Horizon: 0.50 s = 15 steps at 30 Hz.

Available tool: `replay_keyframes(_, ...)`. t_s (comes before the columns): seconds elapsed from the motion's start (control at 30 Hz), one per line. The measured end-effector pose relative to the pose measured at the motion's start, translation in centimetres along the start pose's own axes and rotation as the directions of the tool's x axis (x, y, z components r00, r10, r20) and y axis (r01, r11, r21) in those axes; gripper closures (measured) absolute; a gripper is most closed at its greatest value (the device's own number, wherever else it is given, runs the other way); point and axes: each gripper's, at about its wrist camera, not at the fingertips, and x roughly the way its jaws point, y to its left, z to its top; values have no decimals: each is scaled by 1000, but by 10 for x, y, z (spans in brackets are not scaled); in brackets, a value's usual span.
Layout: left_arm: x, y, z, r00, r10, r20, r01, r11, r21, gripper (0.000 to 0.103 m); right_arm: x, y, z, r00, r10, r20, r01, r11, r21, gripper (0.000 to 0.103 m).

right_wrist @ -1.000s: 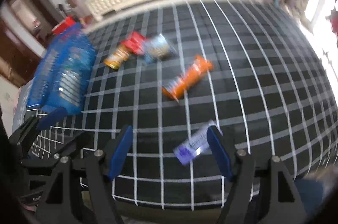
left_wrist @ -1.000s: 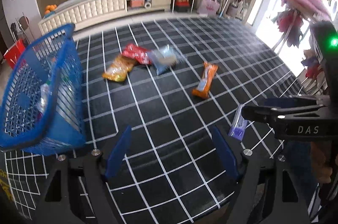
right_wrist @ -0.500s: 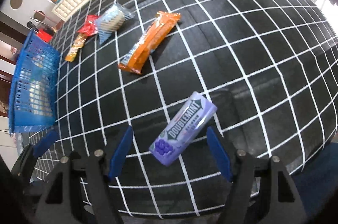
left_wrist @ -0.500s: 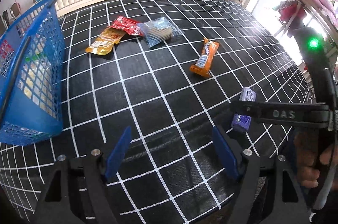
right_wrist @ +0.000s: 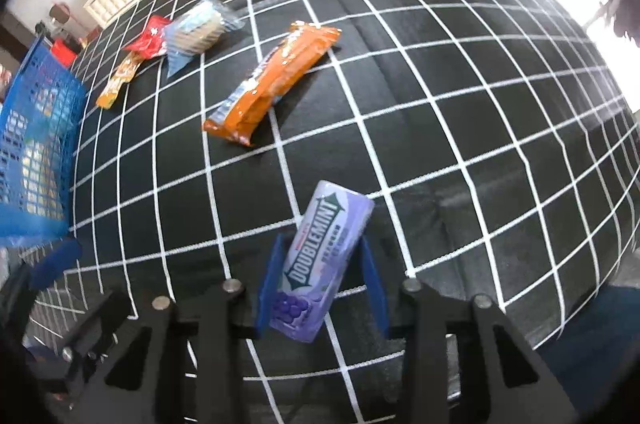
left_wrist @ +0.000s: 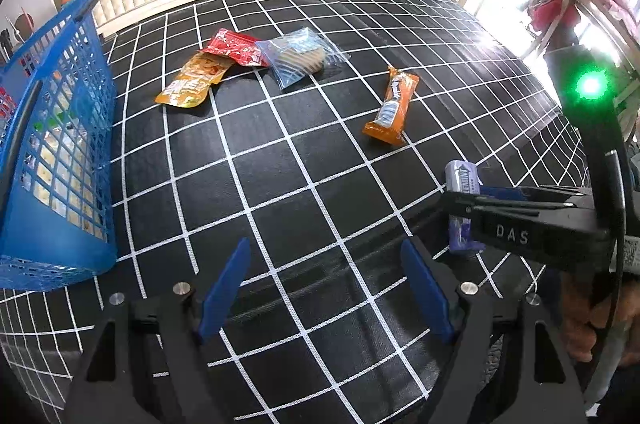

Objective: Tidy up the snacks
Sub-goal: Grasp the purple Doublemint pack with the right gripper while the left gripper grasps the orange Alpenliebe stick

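My right tongs [right_wrist: 322, 290] have closed on the purple Doublemint gum pack [right_wrist: 320, 264] at six o'clock on the worktop [right_wrist: 460, 124]. My left tongs [left_wrist: 326, 288] hang wide open, empty. Next I'd lift and carry it to the blue basket [left_wrist: 60, 144] at nine o'clock.

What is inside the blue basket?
Through the mesh wall of the blue basket, pale packets and a bit of green show in the left wrist view. What exactly they are is too blurred and covered by the mesh to tell.
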Motion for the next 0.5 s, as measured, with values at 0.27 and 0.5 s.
replay_keyframes(0.27, 0, -8, 19, 999, 34, 5, -34, 999, 37, 26, -26, -10, 3, 988, 145, 49, -145, 989, 8, 65)
replay_keyframes(0.5, 19, -37, 51, 999, 41, -10, -40, 989, 139, 26, -44, -36, 12, 976, 188, 106, -191, 981, 18, 67)
